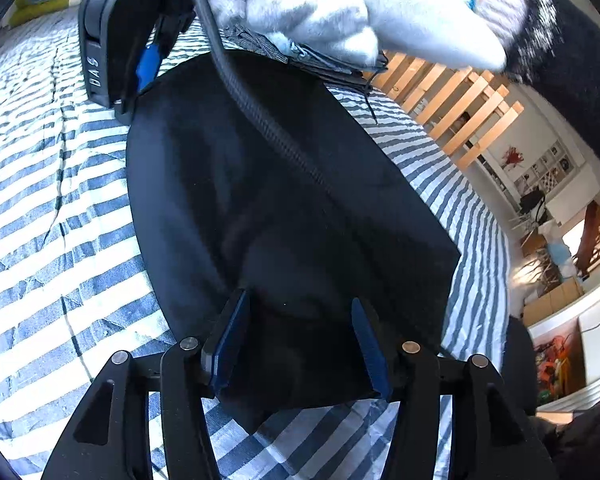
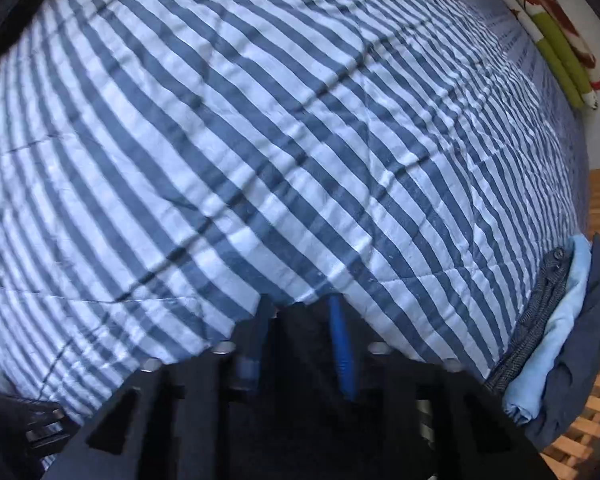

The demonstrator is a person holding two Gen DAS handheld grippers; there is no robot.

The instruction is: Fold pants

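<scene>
Daylight, fairly bright in both views. Left wrist view: the black pants (image 1: 284,200) read as near-featureless dark mass, folds barely visible; white glove (image 1: 340,20) at top is overexposed and motion-smeared. Room at right edge glares, probably from a window. Right wrist view: striped bedspread (image 2: 260,140) evenly lit with soft crease shadows; slight overall blur, stronger on the gripper fingers (image 2: 342,356). Heavy fisheye bending, black vignette in corners of both.

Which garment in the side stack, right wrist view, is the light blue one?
The middle one, sandwiched between the grey checked piece with buttons on the bed side and the dark navy one at the outer edge.
</scene>
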